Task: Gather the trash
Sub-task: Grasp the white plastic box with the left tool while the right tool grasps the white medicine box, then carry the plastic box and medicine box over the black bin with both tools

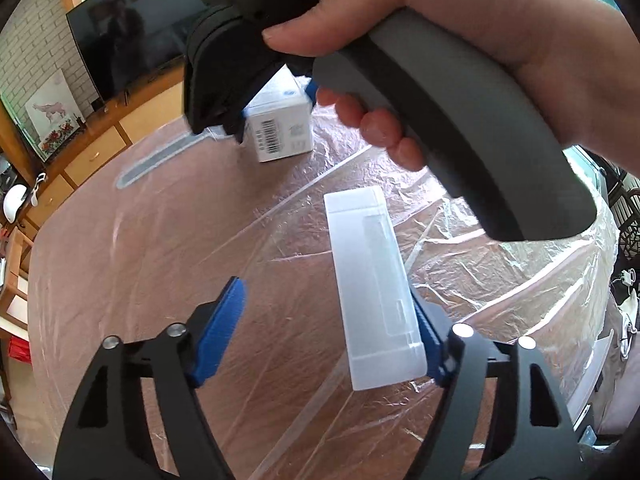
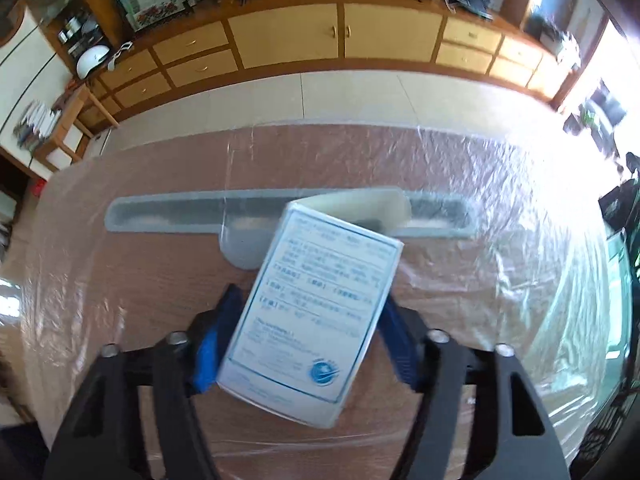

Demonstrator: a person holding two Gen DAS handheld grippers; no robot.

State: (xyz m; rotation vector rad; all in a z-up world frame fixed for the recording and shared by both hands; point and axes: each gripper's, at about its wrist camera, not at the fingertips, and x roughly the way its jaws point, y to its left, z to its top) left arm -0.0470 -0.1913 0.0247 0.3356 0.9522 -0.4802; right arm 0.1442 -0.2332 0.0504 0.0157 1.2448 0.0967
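A translucent white plastic case (image 1: 376, 292) lies on the film-covered table (image 1: 160, 260) between the blue pads of my left gripper (image 1: 326, 292). The case leans against the right pad, while a wide gap separates it from the left pad (image 1: 224, 320). Further back, a hand (image 1: 460, 40) holds my right gripper (image 1: 276, 114), which is shut on a white carton (image 1: 280, 128) with a barcode. In the right wrist view the same carton (image 2: 312, 320), printed in blue, sits tilted between both pads of my right gripper (image 2: 311, 296), with its top flap open.
Crinkled clear film covers the brown table (image 2: 120, 280). A long grey inset strip (image 2: 168, 210) runs across it behind the carton. Beyond the far edge are a tiled floor (image 2: 320, 96), a wooden cabinet (image 2: 288, 36) and a TV (image 1: 128, 40).
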